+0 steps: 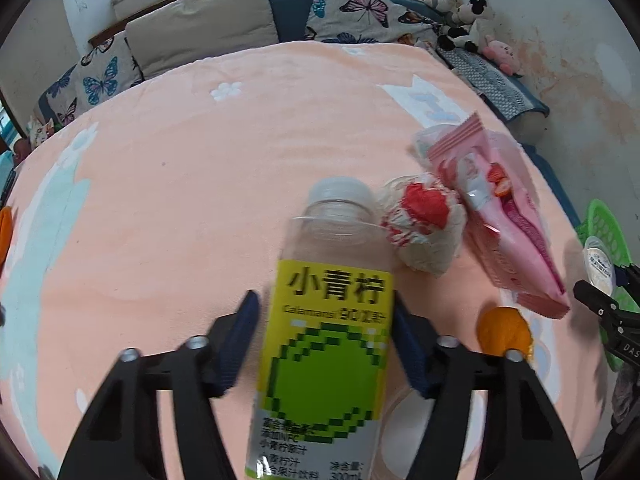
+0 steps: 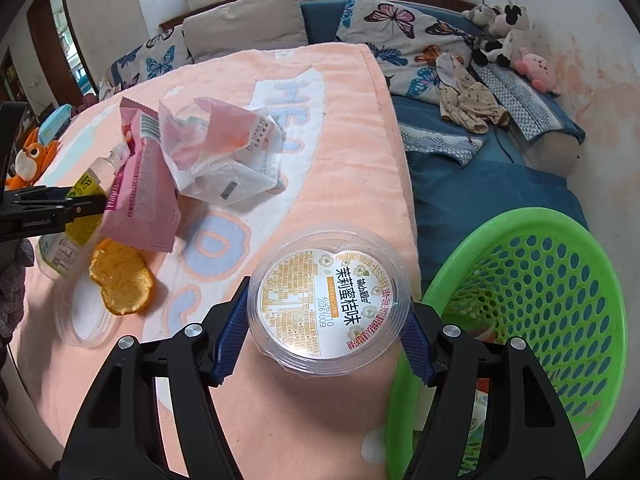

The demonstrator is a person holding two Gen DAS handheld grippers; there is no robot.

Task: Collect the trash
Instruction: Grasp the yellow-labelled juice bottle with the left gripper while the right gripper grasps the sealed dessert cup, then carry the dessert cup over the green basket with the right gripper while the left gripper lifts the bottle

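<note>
Now I am holding the empty calamansi juice bottle [image 1: 324, 344] in my left gripper [image 1: 325, 312], its pads pinching the yellow-green label. My right gripper [image 2: 326, 312] is squeezing the clear jelly cup [image 2: 329, 306] by its rim, just beside the green basket [image 2: 532, 304] at three o'clock. An orange peel [image 2: 120, 280] is lying at nine o'clock on the pink blanket [image 2: 344, 128].

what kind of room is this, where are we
Most likely a bedroom at home: a bed under a peach blanket, butterfly-print pillows by the window, and plush toys along the wall. Snack trash lies on the blanket.
</note>
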